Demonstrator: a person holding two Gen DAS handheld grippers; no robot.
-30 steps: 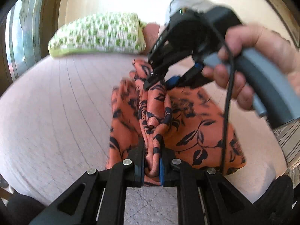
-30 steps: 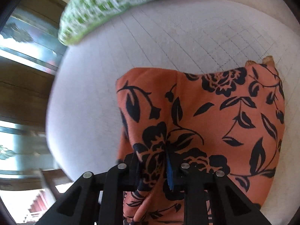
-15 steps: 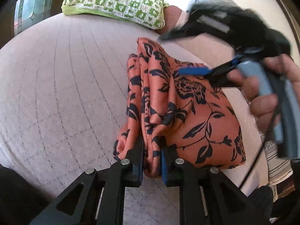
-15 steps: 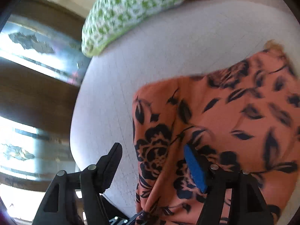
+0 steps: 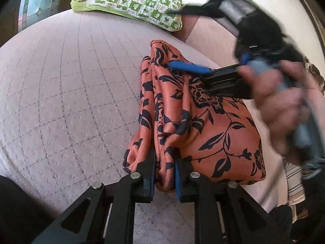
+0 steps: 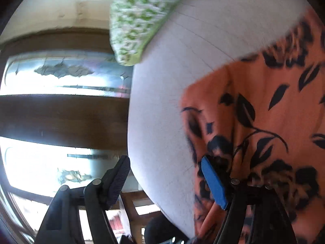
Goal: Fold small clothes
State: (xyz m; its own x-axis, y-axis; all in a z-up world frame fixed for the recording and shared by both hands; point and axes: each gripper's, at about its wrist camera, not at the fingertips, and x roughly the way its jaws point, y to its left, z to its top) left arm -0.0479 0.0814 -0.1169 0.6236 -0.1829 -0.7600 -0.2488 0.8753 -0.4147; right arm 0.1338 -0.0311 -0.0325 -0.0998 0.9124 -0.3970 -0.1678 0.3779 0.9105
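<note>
An orange cloth with a black flower print [image 5: 213, 126] lies folded on a pale quilted bed cover [image 5: 71, 91]. My left gripper [image 5: 165, 162] is shut on a bunched fold at the cloth's near edge. My right gripper [image 5: 170, 38], held by a hand [image 5: 274, 101], hovers over the cloth's far end. Its jaws are opening and nothing is between them. In the right wrist view the right gripper [image 6: 164, 162] stands wide, its blue-padded finger over the cloth [image 6: 264, 111] and the other finger past the bed's edge.
A green and white checked pillow [image 5: 130, 2] lies at the far end of the bed, also in the right wrist view [image 6: 142, 20]. A striped fabric [image 5: 294, 183] sits at the right edge. Dark wood and glass panels stand beyond the bed's left side.
The right gripper let go of the cloth's far corner, opened wide and swung aside. The left gripper sank with its fold, and the cloth settled flatter on the bed.
</note>
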